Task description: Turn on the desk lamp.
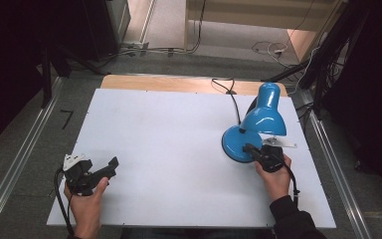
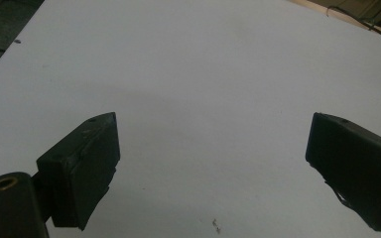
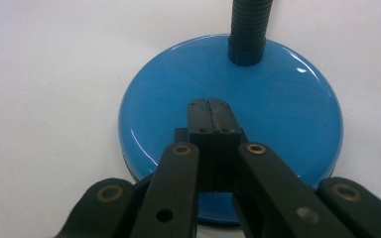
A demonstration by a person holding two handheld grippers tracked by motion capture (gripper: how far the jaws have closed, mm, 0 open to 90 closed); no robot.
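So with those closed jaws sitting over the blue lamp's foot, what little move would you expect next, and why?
Probably a short press straight down. The right gripper has its jaws shut together, tips over the lamp base, likely where a switch sits, though none is visible. The left gripper waits open over the bare table.

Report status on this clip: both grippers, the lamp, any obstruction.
Left gripper open, idle over bare table. Right gripper shut, tips on the blue lamp base, gripping nothing. Nothing in the way.
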